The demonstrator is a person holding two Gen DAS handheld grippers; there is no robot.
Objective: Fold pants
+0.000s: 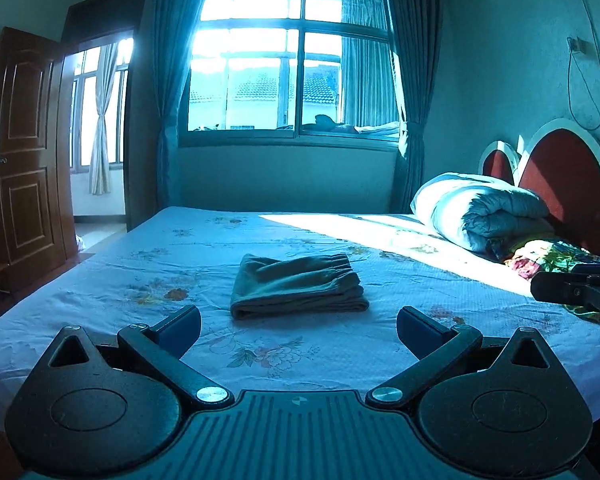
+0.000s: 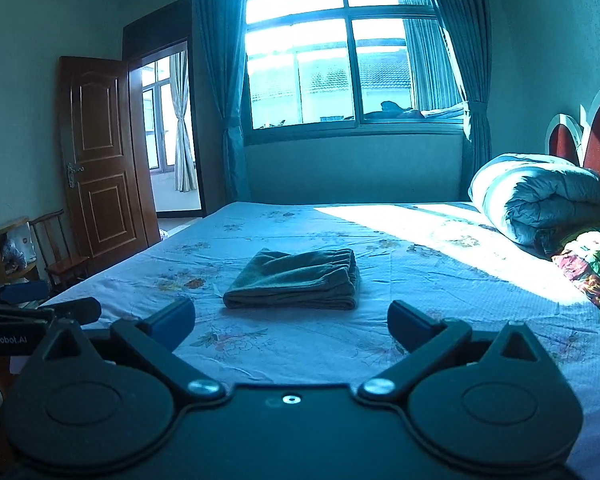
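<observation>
Dark grey pants [image 1: 298, 286] lie folded into a compact rectangle on the flowered bed sheet [image 1: 180, 264], elastic waistband at the far right corner. My left gripper [image 1: 299, 330] hovers just short of them, jaws wide apart and empty. In the right wrist view the same folded pants [image 2: 296, 280] rest ahead of my right gripper [image 2: 291, 324], which is open too with nothing between its fingers. Part of the right gripper [image 1: 576, 290] shows at the right edge of the left wrist view, and part of the left gripper [image 2: 40, 316] at the left edge of the right wrist view.
A rolled duvet [image 1: 484, 210] and a colourful blanket [image 1: 556, 258] lie by the red headboard [image 1: 560, 176] on the right. A window with curtains [image 1: 292, 68] is behind the bed. A brown door [image 1: 24, 152] stands ajar at left, with a wooden chair [image 2: 56, 248] near it.
</observation>
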